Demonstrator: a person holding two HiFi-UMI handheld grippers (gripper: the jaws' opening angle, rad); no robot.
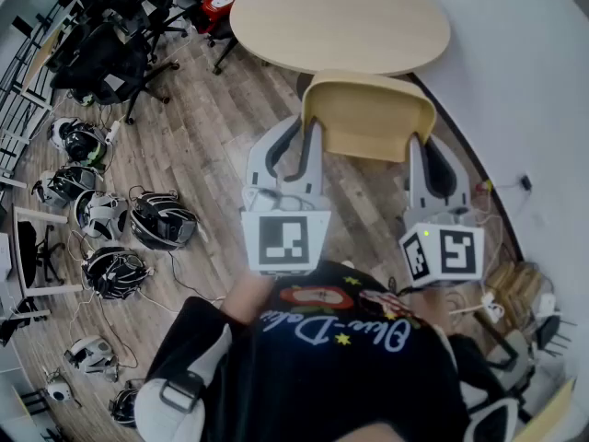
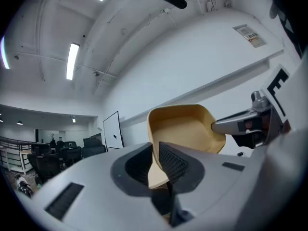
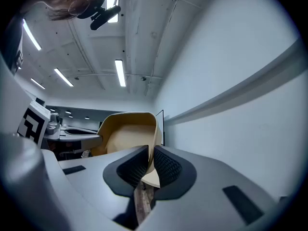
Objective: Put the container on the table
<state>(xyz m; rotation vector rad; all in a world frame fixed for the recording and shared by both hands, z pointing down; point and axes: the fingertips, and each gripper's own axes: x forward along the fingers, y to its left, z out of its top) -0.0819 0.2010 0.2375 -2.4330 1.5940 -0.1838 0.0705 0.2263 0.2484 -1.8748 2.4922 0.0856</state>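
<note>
A wood-plank floor [image 1: 212, 145] fills most of the room, with black office chairs [image 1: 110, 53] and a scatter of helmets [image 1: 161, 219] along its left side. A round pale-wood surface [image 1: 340, 17] stands bare at the far end by the white wall. The tan container [image 1: 368, 118] is in the air, short of that surface and over the floor, held between the two grippers. Its hollow inside shows in both gripper views. The left gripper [image 1: 296, 145] has its jaws drawn to a narrow gap on the container's left wall, ribbed pads pressing the thin edge from both sides. The right gripper [image 1: 431, 159] pinches the right wall the same way. The container looks like thin moulded plastic, so it is probably light and fairly stiff, with smooth walls that could bow or slide under a hard squeeze. Opposite walls, gripped well past the rim, seem the soundest hold. It will likely need both hands kept level with each other until its base rests on the surface.
</note>
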